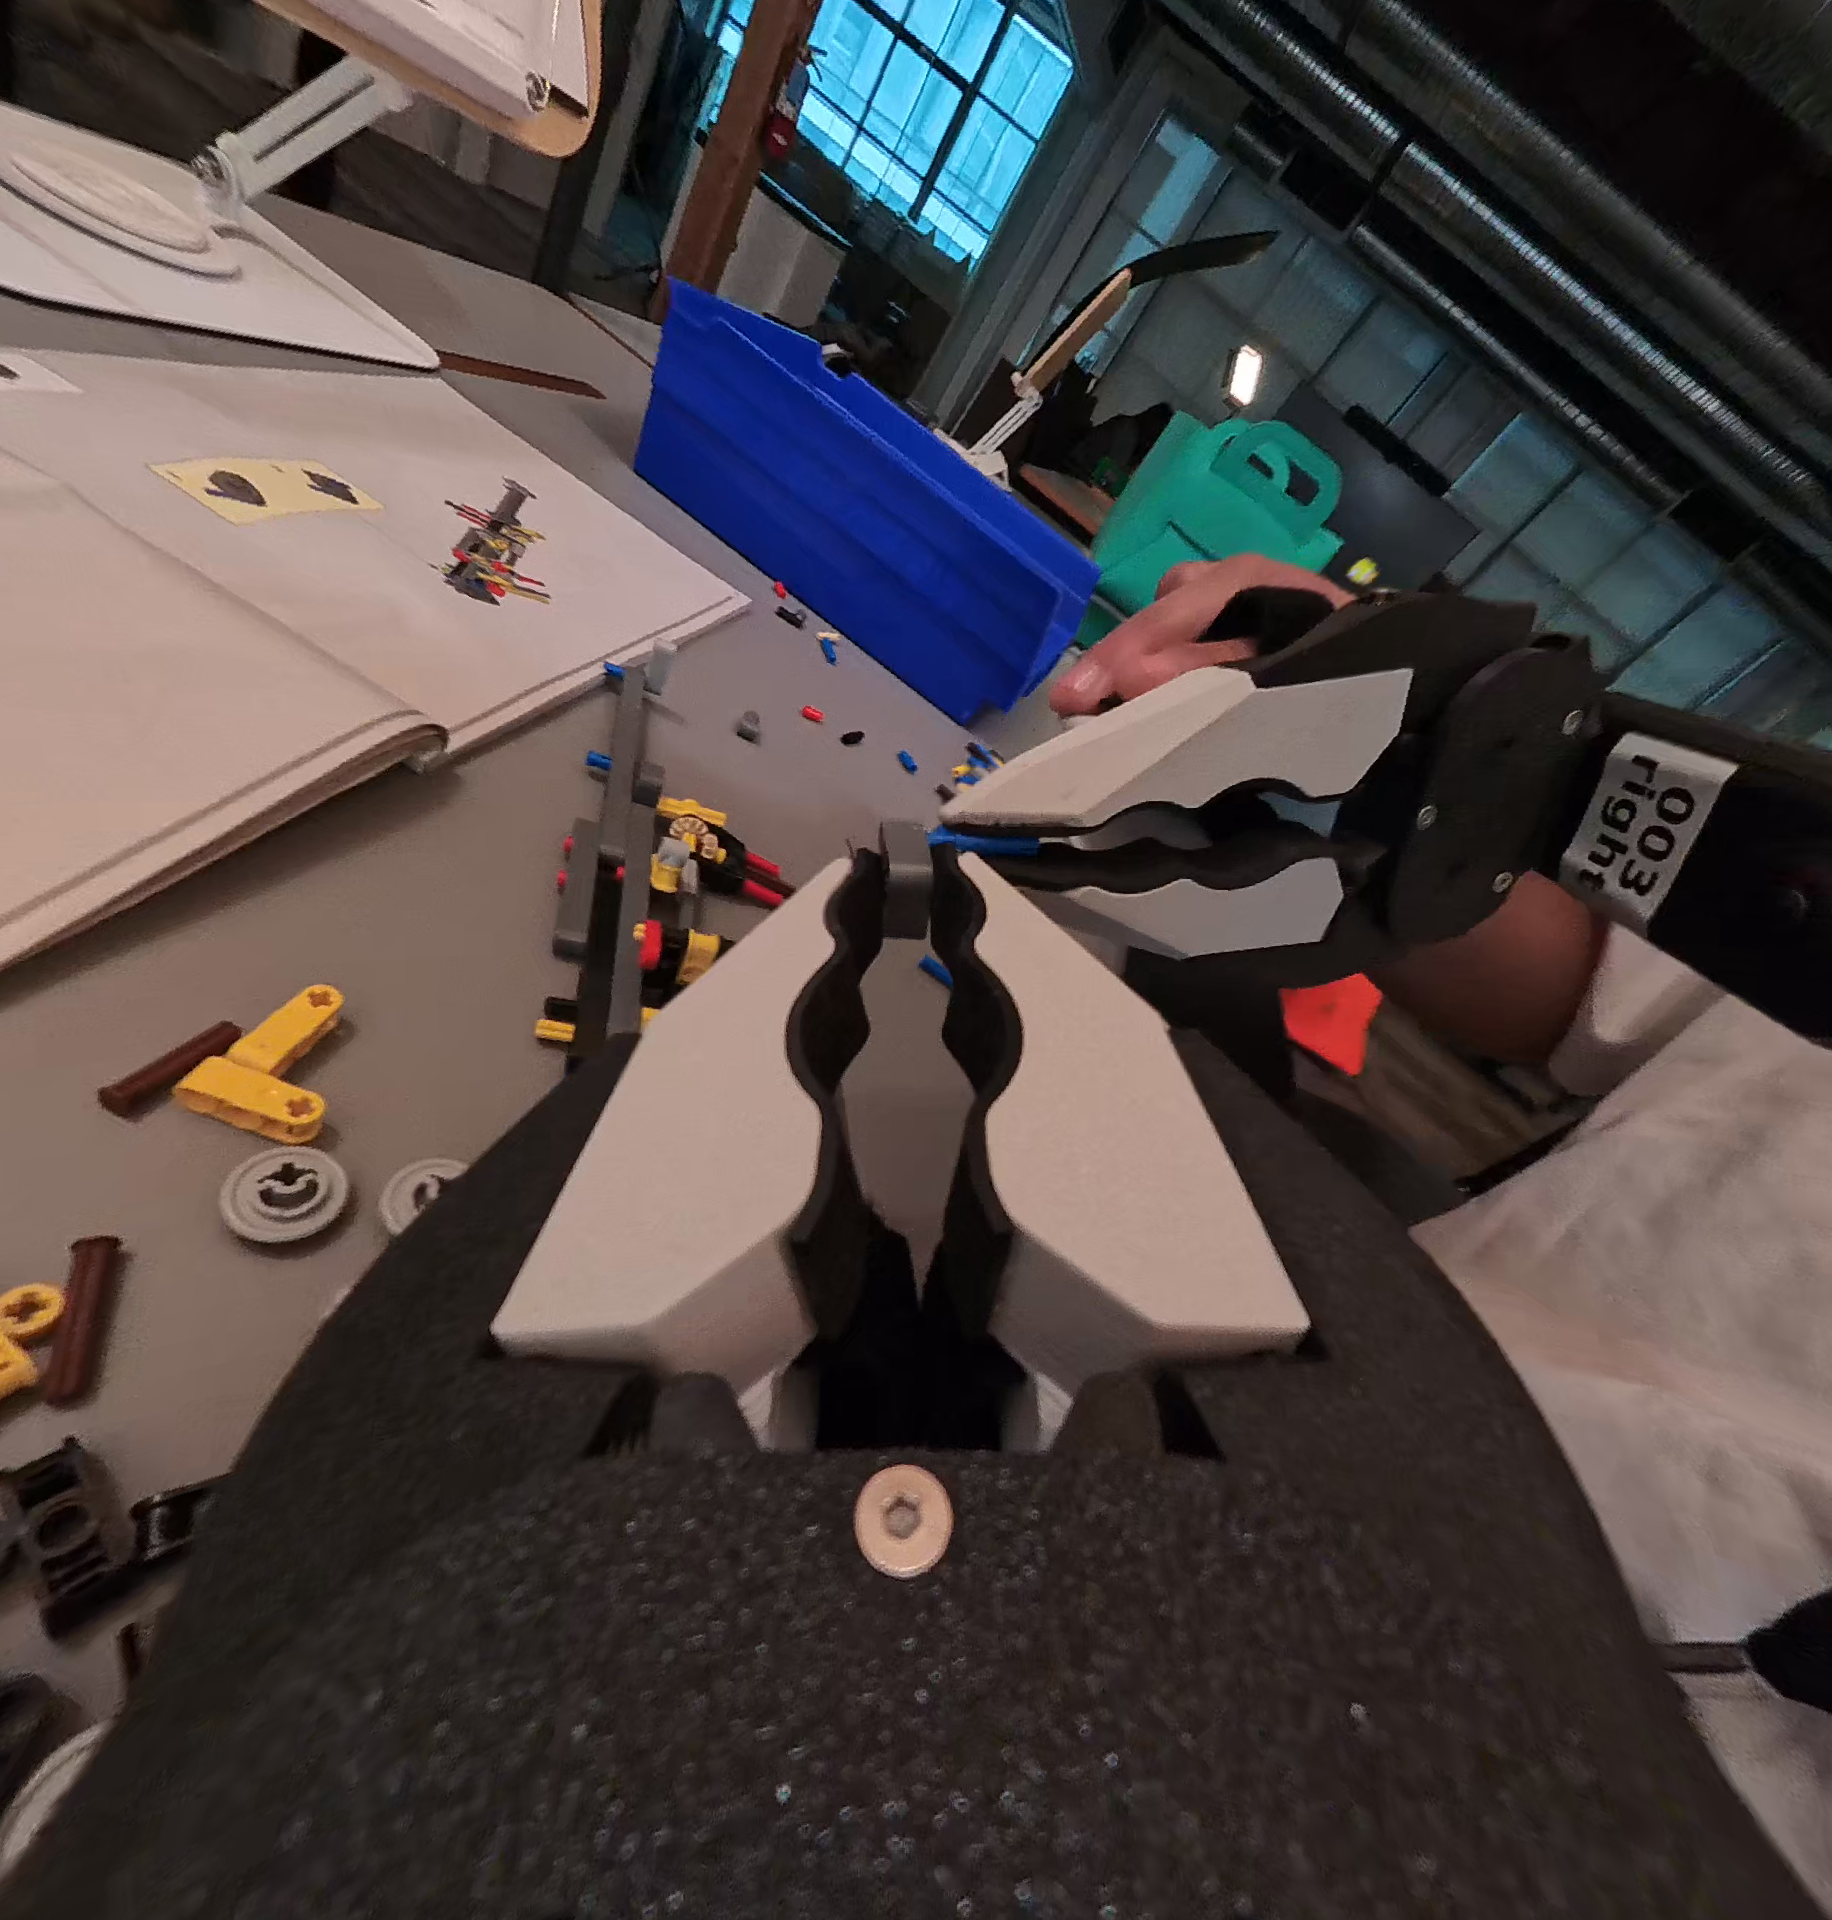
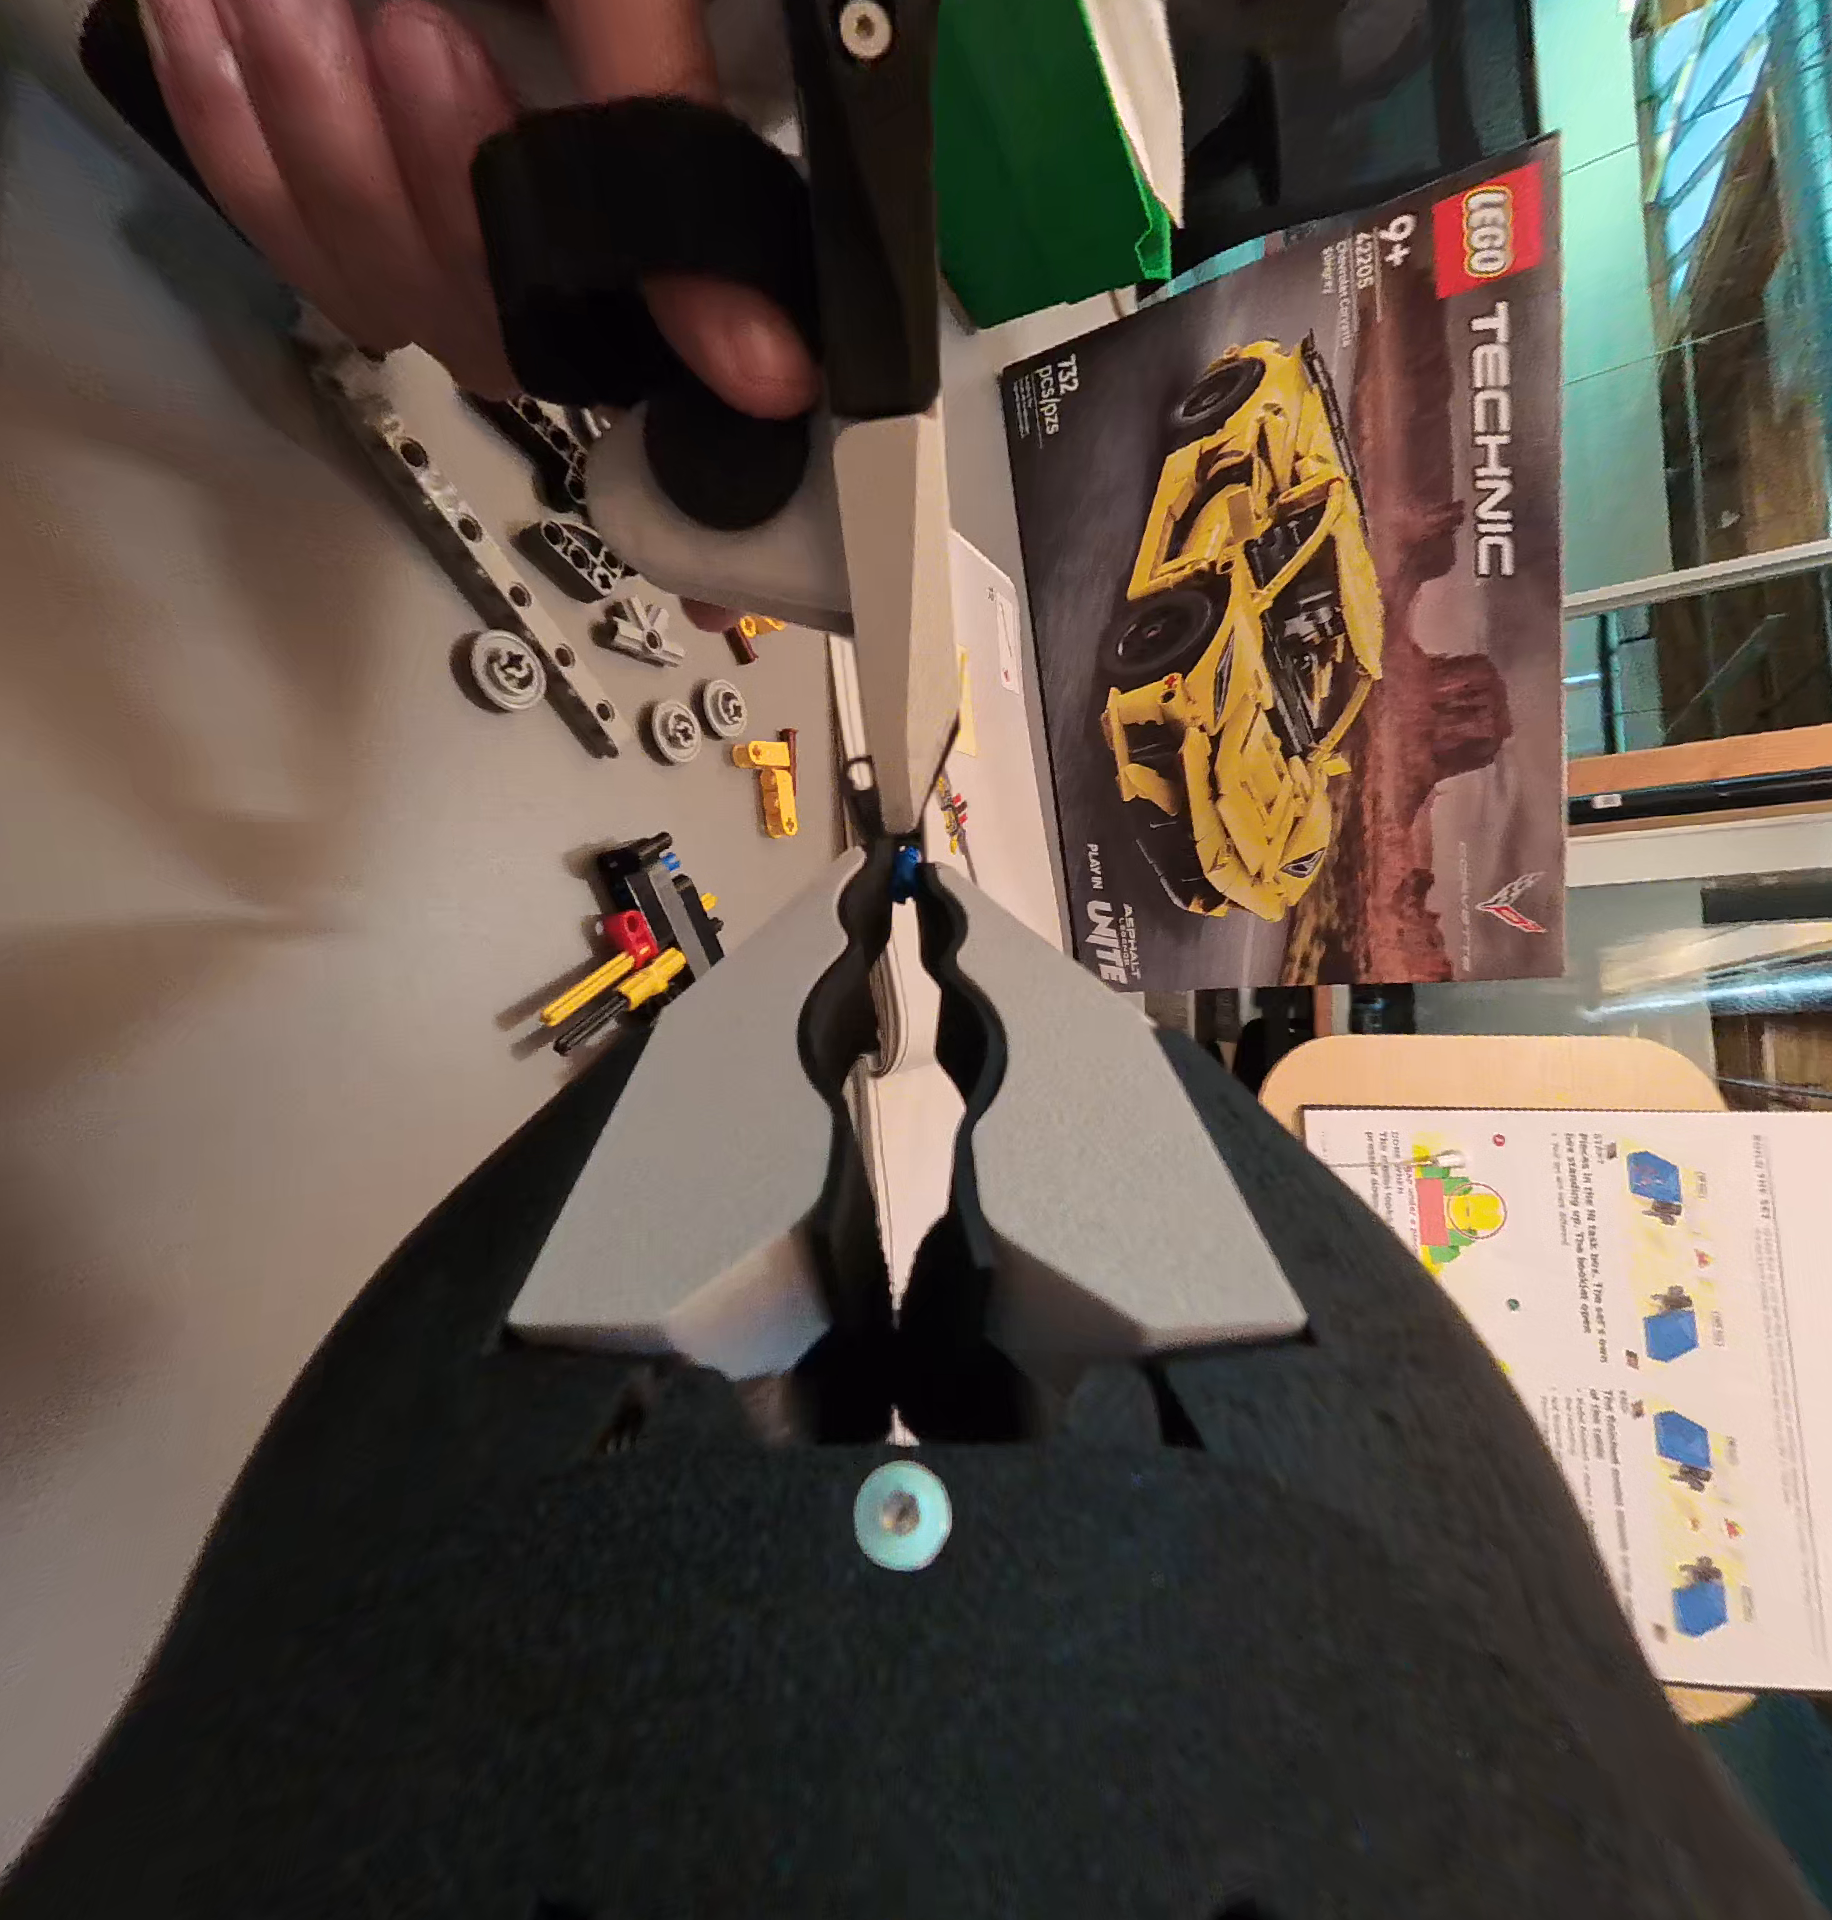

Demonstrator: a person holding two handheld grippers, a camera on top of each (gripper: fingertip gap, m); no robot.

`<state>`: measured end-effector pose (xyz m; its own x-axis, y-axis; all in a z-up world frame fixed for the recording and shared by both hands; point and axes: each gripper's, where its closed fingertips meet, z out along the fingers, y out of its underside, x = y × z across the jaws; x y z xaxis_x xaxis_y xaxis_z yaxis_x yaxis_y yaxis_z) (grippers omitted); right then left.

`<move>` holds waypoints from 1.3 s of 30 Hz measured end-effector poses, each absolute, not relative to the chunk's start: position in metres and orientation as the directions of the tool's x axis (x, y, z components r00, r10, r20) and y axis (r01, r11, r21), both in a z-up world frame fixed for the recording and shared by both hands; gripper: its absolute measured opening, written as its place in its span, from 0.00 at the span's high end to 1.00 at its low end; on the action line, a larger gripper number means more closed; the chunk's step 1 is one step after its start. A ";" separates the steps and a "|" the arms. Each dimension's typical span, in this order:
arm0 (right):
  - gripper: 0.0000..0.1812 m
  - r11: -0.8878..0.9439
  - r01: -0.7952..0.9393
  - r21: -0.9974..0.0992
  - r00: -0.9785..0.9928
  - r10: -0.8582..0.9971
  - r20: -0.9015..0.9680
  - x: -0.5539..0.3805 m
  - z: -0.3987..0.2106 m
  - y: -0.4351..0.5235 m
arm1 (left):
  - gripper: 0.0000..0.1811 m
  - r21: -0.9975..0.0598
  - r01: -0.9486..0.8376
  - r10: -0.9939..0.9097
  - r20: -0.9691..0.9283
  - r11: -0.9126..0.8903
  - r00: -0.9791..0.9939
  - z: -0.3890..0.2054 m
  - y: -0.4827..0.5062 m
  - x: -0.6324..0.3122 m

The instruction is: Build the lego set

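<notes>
My left gripper (image 1: pixel 904 860) is shut on a small grey connector piece (image 1: pixel 904 896), held above the table. My right gripper (image 1: pixel 969 836) comes in from the right, shut on a blue pin (image 1: pixel 998 840) whose end touches or nearly touches the grey piece. In the right wrist view the right gripper (image 2: pixel 896 871) pinches the blue pin (image 2: pixel 904 864), and the left gripper (image 2: pixel 891 816) reaches down from the top with a hand on it. The partly built grey, yellow, black and red assembly (image 1: pixel 631 894) lies on the table beyond the tips; it also shows in the right wrist view (image 2: pixel 657 925).
An open instruction booklet (image 1: pixel 320 623) lies at the left and a blue bin (image 1: pixel 850 499) stands behind. Loose yellow pieces (image 1: pixel 268 1060), brown axles (image 1: pixel 169 1065), grey hubs (image 1: pixel 283 1195) and small pins (image 1: pixel 811 714) are scattered about. The set's box (image 2: pixel 1296 623) and a printed sheet (image 2: pixel 1618 1351) stand at the right. Both grippers' tips are close together, under 4 cm apart.
</notes>
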<state>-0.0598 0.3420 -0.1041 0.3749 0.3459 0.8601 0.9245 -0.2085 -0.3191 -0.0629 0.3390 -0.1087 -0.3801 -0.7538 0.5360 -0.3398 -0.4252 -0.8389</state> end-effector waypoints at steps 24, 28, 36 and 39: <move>0.98 -0.143 0.470 -0.871 0.882 0.128 0.454 -0.059 -0.090 0.338 | 0.96 -0.977 -0.178 -0.912 0.179 -0.120 -0.368 -0.097 0.330 -0.064; 0.98 -0.095 0.224 -0.970 0.974 0.034 0.222 -0.060 -0.083 0.342 | 0.96 -0.983 -0.134 -0.926 0.166 -0.127 -0.339 -0.089 0.335 -0.063; 0.98 -0.005 -0.155 -0.988 0.987 0.046 -0.155 -0.062 -0.078 0.347 | 0.95 -0.987 -0.095 -0.937 0.156 -0.133 -0.313 -0.083 0.341 -0.064; 0.97 -0.014 -0.102 -0.995 0.989 0.105 -0.103 -0.065 -0.074 0.344 | 0.95 -0.965 -0.110 -0.887 0.264 -0.240 -0.379 -0.079 0.338 -0.066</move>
